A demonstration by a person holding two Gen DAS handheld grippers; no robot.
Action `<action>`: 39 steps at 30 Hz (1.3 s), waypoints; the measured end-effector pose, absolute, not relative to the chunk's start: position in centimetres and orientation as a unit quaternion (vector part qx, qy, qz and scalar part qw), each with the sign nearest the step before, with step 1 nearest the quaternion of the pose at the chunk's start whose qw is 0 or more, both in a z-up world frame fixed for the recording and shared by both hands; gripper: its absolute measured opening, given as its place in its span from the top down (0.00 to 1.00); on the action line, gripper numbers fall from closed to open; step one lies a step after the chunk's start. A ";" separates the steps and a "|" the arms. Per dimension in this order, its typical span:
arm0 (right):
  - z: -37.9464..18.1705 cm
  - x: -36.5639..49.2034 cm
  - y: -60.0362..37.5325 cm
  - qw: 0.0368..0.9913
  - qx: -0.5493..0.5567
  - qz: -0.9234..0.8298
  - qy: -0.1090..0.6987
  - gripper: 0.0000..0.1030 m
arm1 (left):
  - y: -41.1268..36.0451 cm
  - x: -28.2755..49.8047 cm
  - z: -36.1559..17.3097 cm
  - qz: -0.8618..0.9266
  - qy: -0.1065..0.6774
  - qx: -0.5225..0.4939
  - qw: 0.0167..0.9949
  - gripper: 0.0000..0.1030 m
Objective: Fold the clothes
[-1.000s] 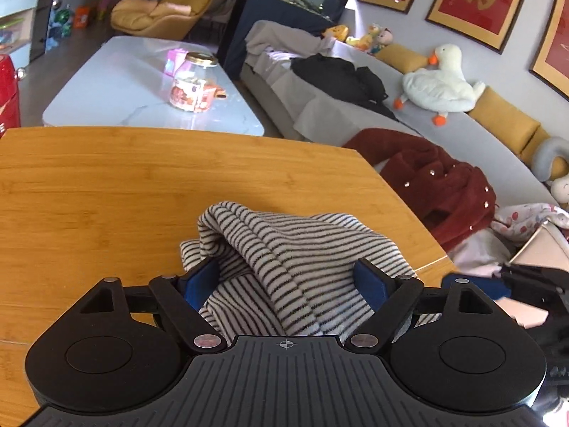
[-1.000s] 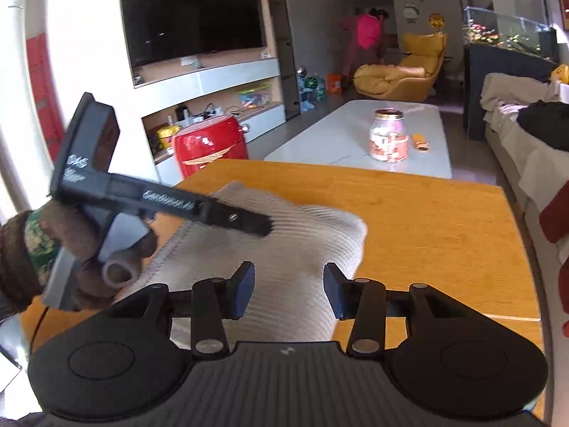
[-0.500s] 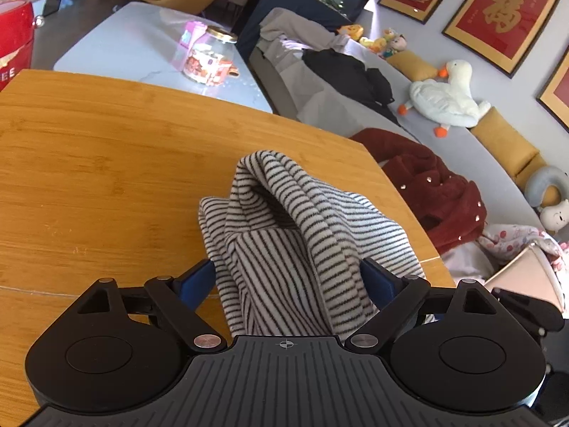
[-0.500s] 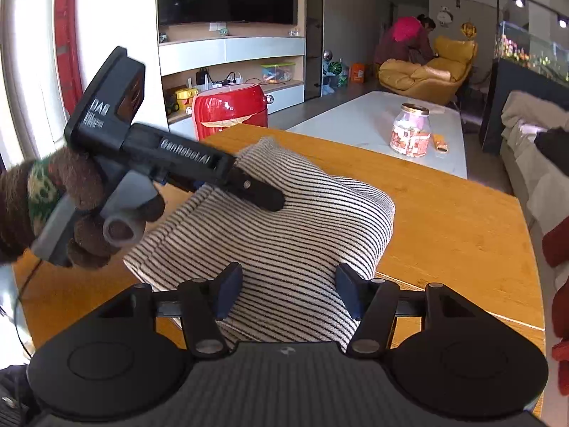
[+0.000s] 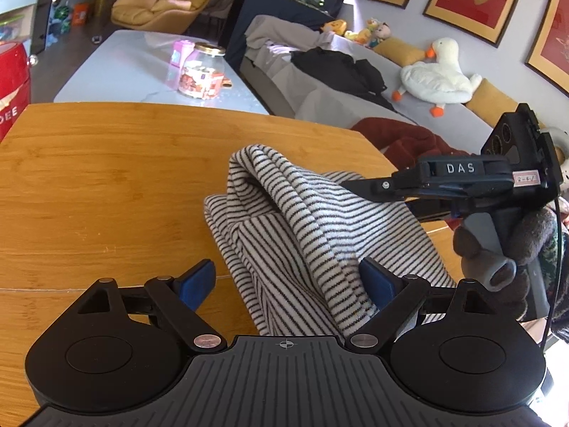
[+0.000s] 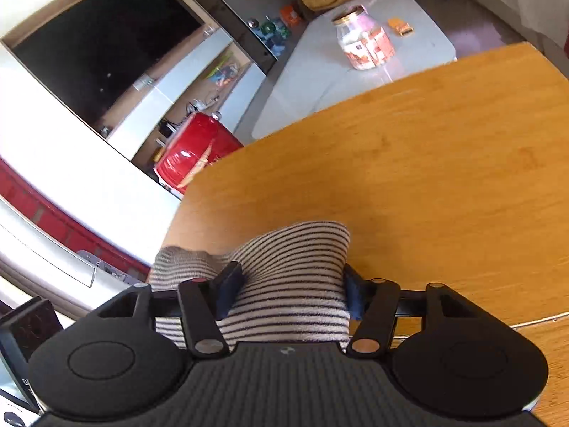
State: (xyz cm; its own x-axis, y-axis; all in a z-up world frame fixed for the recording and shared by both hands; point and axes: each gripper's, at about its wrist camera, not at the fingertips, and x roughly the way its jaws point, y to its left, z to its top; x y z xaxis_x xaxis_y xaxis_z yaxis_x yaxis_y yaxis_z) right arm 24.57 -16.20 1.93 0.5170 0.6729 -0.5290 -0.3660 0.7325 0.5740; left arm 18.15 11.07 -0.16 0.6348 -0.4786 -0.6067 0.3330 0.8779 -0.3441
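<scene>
- Lying bunched on the wooden table (image 5: 106, 178), the striped garment (image 5: 302, 220) sits between both grippers.
- Left gripper (image 5: 288, 281): jaws spread wide around the cloth.
- Right gripper (image 6: 288, 288): jaws parted, cloth filling the gap.

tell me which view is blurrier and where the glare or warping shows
Right wrist view: tilted, motion-smeared, the white wall blown out, the black-and-white striped knit garment still readable. Left wrist view: sharp; fisheye bends the orange wooden table edge, with soft glare on the pale marble coffee table.
</scene>
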 end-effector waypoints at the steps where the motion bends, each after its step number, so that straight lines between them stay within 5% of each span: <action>1: 1.9 24.3 -16.0 0.857 0.177 0.301 0.378 0.62 | 11.2 18.0 -0.1 -0.225 0.362 -0.097 0.900 0.09; 8: 1.4 22.8 -14.4 0.909 -0.002 0.240 0.341 0.76 | 11.6 16.5 0.0 -0.223 0.352 -0.083 0.905 0.08; 11: 1.6 22.5 -15.3 0.911 0.032 0.232 0.340 0.75 | 11.5 16.1 1.1 -0.221 0.344 -0.082 0.909 0.12; 18: 2.7 20.3 -14.9 0.928 -0.015 0.214 0.305 0.62 | 12.9 17.1 5.6 -0.274 0.332 -0.168 0.887 0.11; 31: 2.6 18.6 -14.3 0.927 -0.067 0.225 0.291 0.57 | 9.7 26.3 0.8 -0.308 0.395 -0.343 0.794 0.04; 36: 2.2 17.9 -14.0 0.927 -0.100 0.228 0.281 0.58 | 12.7 25.9 1.2 -0.323 0.330 -0.462 0.758 0.10; 39: 1.9 17.8 -13.8 0.928 -0.109 0.224 0.278 0.58 | 13.9 25.5 1.6 -0.295 0.313 -0.449 0.783 0.14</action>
State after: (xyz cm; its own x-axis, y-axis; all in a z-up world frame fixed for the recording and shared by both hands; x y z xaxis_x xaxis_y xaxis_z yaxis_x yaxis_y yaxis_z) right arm 17.78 -13.78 1.94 0.7448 0.3546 -0.5652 -0.4764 0.8757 -0.0784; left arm 25.52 13.89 1.62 0.6302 -0.7431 -0.2250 0.1810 0.4224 -0.8882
